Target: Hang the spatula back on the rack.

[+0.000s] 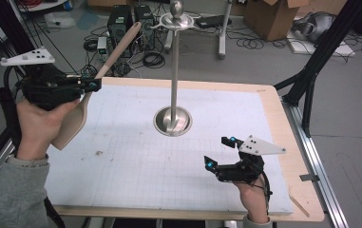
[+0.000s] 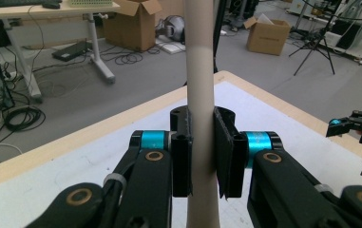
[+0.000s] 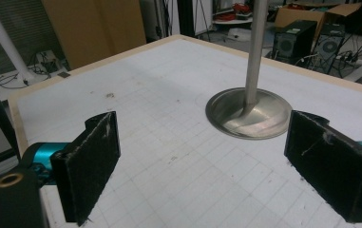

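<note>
A pale wooden spatula is held in the air over the table's left side, its broad blade down by the person's left hand and its handle slanting up and away. My left gripper is shut on the handle. In the left gripper view the spatula handle runs upright between the two black pads. A metal stand with a round dished base rises at the table's middle. My right gripper rests low near the front right, open, with nothing between its pads; the stand's base lies ahead of it.
The table has a white grid mat with a wooden border. Behind it on the floor are cables, computer cases and cardboard boxes. A black frame leg stands at the right. The right gripper shows at the left gripper view's right edge.
</note>
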